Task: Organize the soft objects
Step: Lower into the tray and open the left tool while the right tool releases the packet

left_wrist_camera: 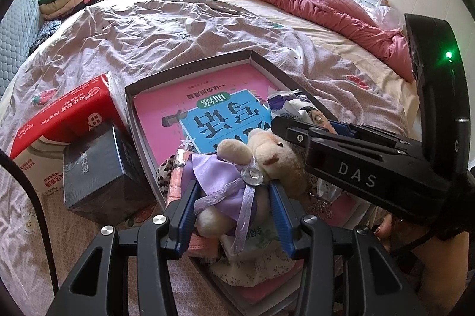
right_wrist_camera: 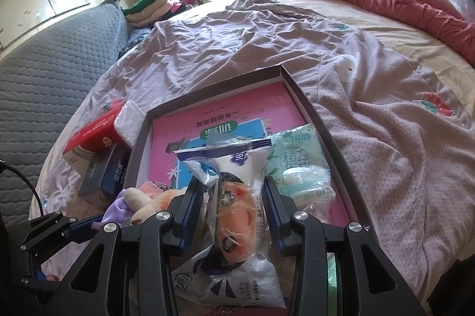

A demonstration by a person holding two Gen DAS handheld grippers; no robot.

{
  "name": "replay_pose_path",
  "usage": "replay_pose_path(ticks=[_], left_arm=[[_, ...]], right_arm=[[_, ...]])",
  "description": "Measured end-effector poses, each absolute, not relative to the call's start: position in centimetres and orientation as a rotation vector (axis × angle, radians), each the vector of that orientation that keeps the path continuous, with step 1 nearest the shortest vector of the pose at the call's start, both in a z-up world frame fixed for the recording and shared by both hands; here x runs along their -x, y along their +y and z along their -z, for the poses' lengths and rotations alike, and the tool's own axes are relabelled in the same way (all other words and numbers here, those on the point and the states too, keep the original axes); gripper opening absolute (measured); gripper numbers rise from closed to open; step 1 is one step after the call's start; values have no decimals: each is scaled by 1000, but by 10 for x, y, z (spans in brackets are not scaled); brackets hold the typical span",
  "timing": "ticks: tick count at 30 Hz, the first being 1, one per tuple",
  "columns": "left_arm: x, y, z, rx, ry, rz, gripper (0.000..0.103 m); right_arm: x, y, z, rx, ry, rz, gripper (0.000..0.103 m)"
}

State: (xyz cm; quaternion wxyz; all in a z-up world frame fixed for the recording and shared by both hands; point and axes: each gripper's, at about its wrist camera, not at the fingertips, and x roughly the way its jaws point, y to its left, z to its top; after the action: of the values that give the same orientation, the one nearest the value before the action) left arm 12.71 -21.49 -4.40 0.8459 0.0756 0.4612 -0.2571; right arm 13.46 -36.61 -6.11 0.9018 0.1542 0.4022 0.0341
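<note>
My left gripper (left_wrist_camera: 233, 188) is shut on a cream plush toy in a purple satin dress (left_wrist_camera: 261, 152), pads pressing its body from both sides above the near end of a dark shallow box (left_wrist_camera: 190, 69). My right gripper (right_wrist_camera: 233, 185) is shut on a clear plastic bag holding a doll-faced soft toy (right_wrist_camera: 234, 209) over the same box (right_wrist_camera: 213, 87). In the right wrist view the plush toy (right_wrist_camera: 139, 200) shows at lower left. In the left wrist view the right gripper (left_wrist_camera: 308, 120) reaches in from the right.
A pink book (right_wrist_camera: 237, 108) lies flat in the box, with a green tissue pack (right_wrist_camera: 299, 164) at its right side. A red carton (left_wrist_camera: 68, 114) and a dark box (left_wrist_camera: 98, 176) stand left of it on the bed. A pink quilt (left_wrist_camera: 311, 1) is bunched far right.
</note>
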Motion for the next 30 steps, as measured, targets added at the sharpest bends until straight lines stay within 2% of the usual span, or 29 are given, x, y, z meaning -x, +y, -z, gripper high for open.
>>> replay_pose_path(ticks=[13,17,30], left_arm=[[-126,-217,45,-169,964,541,48],[-125,-217,44,-167,967,537,48],[-125,-220,42,-165,967,518,51]], right_arm=[[-133,-369,59,-319,812,-53,43],[-132,-371,59,-318,814,-45,51],[-126,-377,51,-323,795,-24,60]])
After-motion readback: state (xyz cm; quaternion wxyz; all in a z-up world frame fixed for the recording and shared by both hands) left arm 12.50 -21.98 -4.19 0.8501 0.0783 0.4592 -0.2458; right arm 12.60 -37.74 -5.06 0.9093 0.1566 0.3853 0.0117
